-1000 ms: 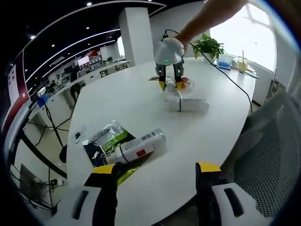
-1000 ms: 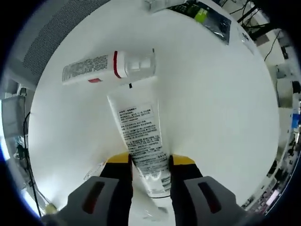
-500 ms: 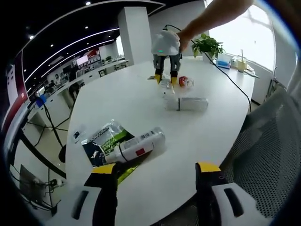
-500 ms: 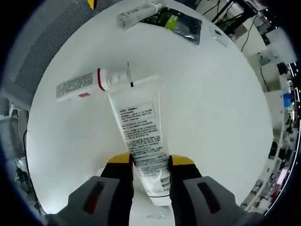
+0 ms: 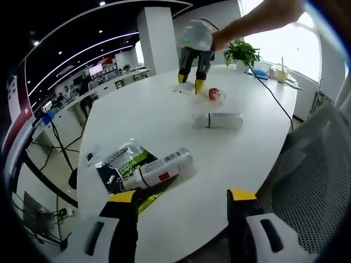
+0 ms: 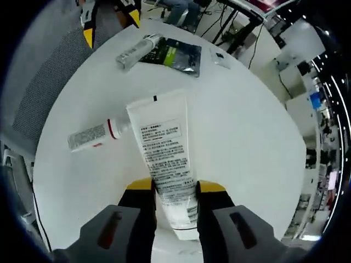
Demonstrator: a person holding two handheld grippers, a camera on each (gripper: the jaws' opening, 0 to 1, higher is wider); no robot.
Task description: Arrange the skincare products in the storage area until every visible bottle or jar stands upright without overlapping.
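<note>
Print on white tube (image 6: 164, 159) too small; illegible

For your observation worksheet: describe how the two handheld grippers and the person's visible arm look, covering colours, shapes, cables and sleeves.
Each gripper has grey jaw bodies with dark slots and yellow tips, as on the left gripper and right gripper. In the left gripper view, the right gripper has a white rounded housing with a small green light and a thin black cable. The arm is bare, with no sleeve.
</note>
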